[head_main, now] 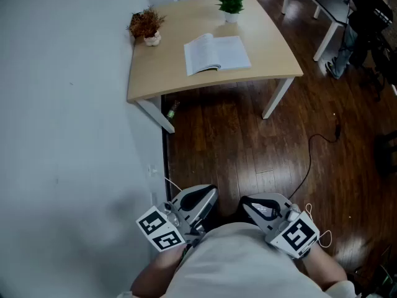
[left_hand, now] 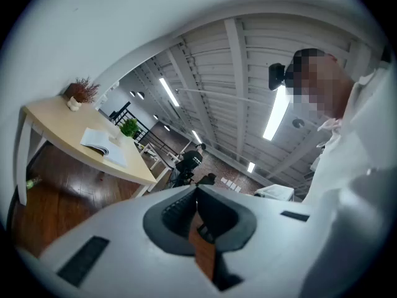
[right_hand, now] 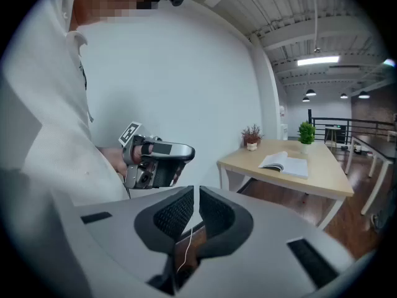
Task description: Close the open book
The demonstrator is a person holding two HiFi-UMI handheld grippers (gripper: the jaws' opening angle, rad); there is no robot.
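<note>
From the head view, the open book lies flat near the middle of the table, pages up, well apart from both of your grippers; a green plant stands just behind it at the far edge and a reddish plant sits at the corner next to the wall; you hold the left gripper and right gripper side by side close to your shirt, above the dark wooden floor, where a cable trails; in the left gripper view, your left gripper has its jaws pressed together on nothing, and the book shows far off on the table at the left; in the right gripper view, your right gripper has its jaws drawn together to a hairline slit, with nothing between them; the left gripper shows beside your shirt, and the book lies open on the table at the right
</note>
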